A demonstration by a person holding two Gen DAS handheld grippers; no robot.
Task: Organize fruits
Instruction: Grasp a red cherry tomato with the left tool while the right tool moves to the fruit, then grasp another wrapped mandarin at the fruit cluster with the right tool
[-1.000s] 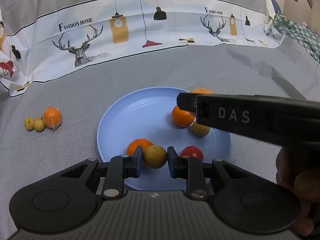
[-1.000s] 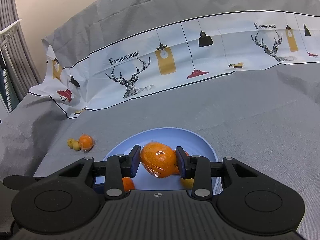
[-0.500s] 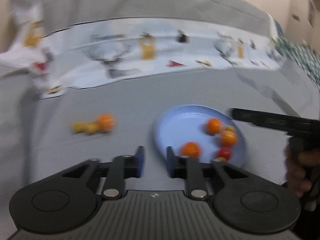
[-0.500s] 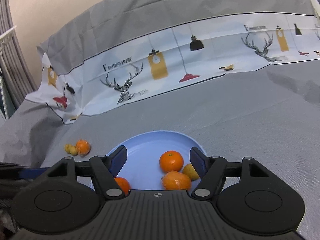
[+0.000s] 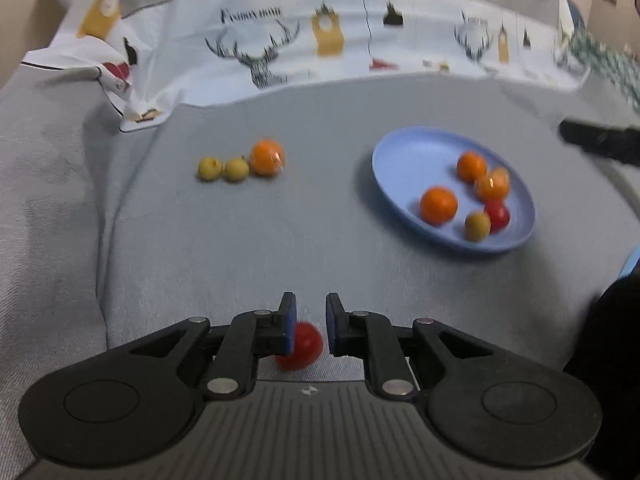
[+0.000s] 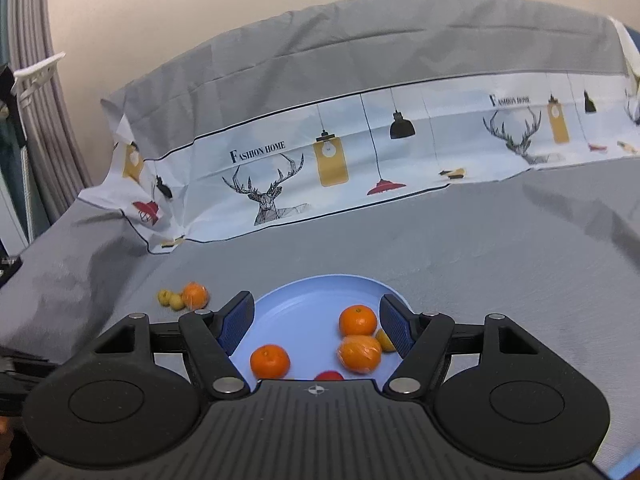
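Observation:
The blue plate (image 5: 412, 160) lies to the right on the grey cloth and holds two oranges, a wrapped orange (image 5: 493, 184), a red fruit (image 5: 497, 215) and a yellow-green fruit (image 5: 477, 225). Two yellow-green fruits (image 5: 224, 169) and a wrapped orange (image 5: 267, 158) lie on the cloth to its left. My left gripper (image 5: 310, 316) hangs over bare cloth, jaws a narrow gap apart and gripping nothing. A red fruit (image 5: 302, 346) lies on the cloth beneath its fingers. My right gripper (image 6: 316, 322) stands wide open over the plate (image 6: 312, 300), above the wrapped orange (image 6: 359, 354).
A white printed cloth (image 6: 320, 168) with deer and lamps rises as a ridge along the back. Grey curtains (image 6: 48, 120) hang at the left. A person's dark sleeve (image 5: 612, 320) is at the right edge, and a checked cloth (image 5: 600, 60) lies at the far right.
The left gripper let go of a yellow-green fruit on the plate, narrowed, and swung left over the cloth. The right gripper opened, left the wrapped orange on the plate, and drew back upward.

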